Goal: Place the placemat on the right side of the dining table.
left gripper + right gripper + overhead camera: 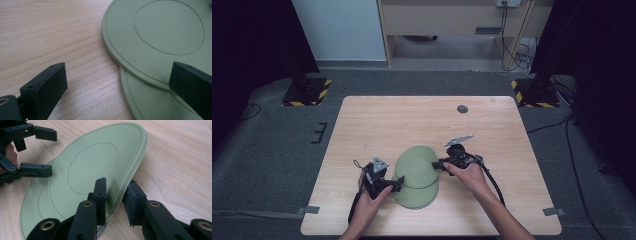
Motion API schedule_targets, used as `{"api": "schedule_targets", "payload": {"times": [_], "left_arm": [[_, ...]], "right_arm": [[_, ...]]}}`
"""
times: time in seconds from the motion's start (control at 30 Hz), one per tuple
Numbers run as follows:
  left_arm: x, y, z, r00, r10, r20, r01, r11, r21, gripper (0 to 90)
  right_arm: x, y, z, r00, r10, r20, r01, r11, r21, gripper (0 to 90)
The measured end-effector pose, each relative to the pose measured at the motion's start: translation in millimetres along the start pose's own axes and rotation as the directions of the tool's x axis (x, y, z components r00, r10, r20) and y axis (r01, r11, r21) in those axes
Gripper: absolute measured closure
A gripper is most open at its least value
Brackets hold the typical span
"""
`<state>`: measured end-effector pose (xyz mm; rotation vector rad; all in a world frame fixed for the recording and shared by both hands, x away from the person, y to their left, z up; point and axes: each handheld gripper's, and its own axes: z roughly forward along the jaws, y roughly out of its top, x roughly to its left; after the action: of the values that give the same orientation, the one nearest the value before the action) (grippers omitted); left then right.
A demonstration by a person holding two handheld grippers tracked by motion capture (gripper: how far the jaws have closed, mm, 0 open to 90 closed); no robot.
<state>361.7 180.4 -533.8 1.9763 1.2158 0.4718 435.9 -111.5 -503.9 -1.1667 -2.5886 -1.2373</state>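
Two green plates lie overlapped on the wooden table (pixel 377 120). The upper plate (pixel 414 161) (pixel 162 30) (pixel 92 167) rests partly on the lower plate (pixel 419 197) (pixel 150 105) (pixel 32 200). My right gripper (pixel 435 164) (pixel 116 185) is shut on the upper plate's right rim, and that side looks lifted. At the plates' left edge my left gripper (pixel 398 184) (pixel 117 82) (pixel 53 153) stands open. One of its jaws is over bare wood and the other over the upper plate's rim, with nothing held.
A small dark round cap (pixel 462 109) sits in the table top near the far edge. Grey tape tabs (pixel 311 210) (pixel 551 211) mark the front corners. Stand bases with yellow-black stripes (pixel 307 92) (pixel 532 92) rest on the floor behind the table.
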Motion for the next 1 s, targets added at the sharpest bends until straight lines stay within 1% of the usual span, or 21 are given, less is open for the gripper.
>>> {"api": "schedule_targets", "payload": {"times": [0.03, 0.17, 0.3, 0.33, 0.37, 0.5, 0.53, 0.57, 0.6, 0.63, 0.67, 0.83, 1.0], "left_arm": [[-0.1, -0.1, 0.0, 1.0000, 0.000, -0.001, 0.000, 1.0000, -0.002, 1.1], [-0.2, -0.3, -0.4, 1.0000, 0.001, -0.002, -0.001, 1.0000, -0.003, 1.3], [-0.1, -0.7, -1.3, 1.0000, -0.002, 0.001, 0.002, 1.0000, -0.006, 1.6], [0.1, -0.7, -1.6, 1.0000, 0.000, 0.000, 0.000, 1.0000, -0.006, 1.6], [0.2, -0.8, -1.9, 1.0000, 0.000, 0.001, 0.000, 1.0000, -0.006, 1.6], [1.9, -1.5, -3.9, 1.0000, -0.001, -0.001, 0.001, 1.0000, 0.003, 1.5], [2.2, -1.9, -3.9, 0.9999, 0.012, -0.012, -0.012, 0.9997, 0.020, 2.0], [2.8, -2.8, -3.4, 0.9997, 0.019, -0.017, -0.019, 0.9995, 0.025, 2.8], [4.2, -3.1, -3.1, 0.9999, 0.006, -0.011, -0.006, 0.9996, 0.027, 2.4], [5.2, -3.2, -2.9, 1.0000, -0.003, -0.009, 0.003, 0.9996, 0.029, 2.4], [5.9, -3.2, -3.0, 0.9999, -0.005, -0.010, 0.005, 0.9996, 0.029, 2.2], [6.3, -3.2, -3.0, 0.9999, -0.003, -0.014, 0.004, 0.9996, 0.029, 2.1], [5.8, -3.2, -3.1, 0.9999, 0.001, -0.016, 0.000, 0.9996, 0.028, 2.2]], "right_arm": [[1.5, 0.3, -1.1, 0.9999, -0.008, 0.008, 0.008, 1.0000, -0.003, 75.4], [4.0, 1.2, -6.3, 0.9996, -0.023, 0.012, 0.024, 0.9995, -0.021, 79.9], [6.8, 2.3, -11.5, 0.9997, -0.024, -0.002, 0.024, 0.9989, -0.039, 83.3], [8.8, 3.0, -16.0, 0.9995, -0.027, -0.016, 0.026, 0.9979, -0.060, 84.7], [8.8, 3.0, -16.0, 0.9995, -0.027, -0.016, 0.026, 0.9979, -0.060, 84.7], [14.9, 5.1, -24.4, 0.9985, -0.039, -0.037, 0.036, 0.9956, -0.087, 85.7], [16.7, 5.7, -26.1, 0.9985, -0.042, -0.035, 0.038, 0.9953, -0.089, 85.8], [17.9, 6.5, -27.8, 0.9981, -0.052, -0.032, 0.048, 0.9943, -0.095, 85.8], [20.2, 9.0, -32.1, 0.9977, -0.061, -0.029, 0.058, 0.9931, -0.102, 85.8], [20.2, 9.0, -32.1, 0.9977, -0.061, -0.029, 0.058, 0.9931, -0.102, 85.8], [20.6, 10.3, -34.7, 0.9976, -0.062, -0.029, 0.059, 0.9924, -0.109, 85.8], [21.0, 17.0, -50.4, 0.9975, -0.067, -0.024, 0.062, 0.9871, -0.147, 85.9], [21.1, 18.8, -55.1, 0.9974, -0.071, -0.012, 0.069, 0.9864, -0.150, 85.9]]}}
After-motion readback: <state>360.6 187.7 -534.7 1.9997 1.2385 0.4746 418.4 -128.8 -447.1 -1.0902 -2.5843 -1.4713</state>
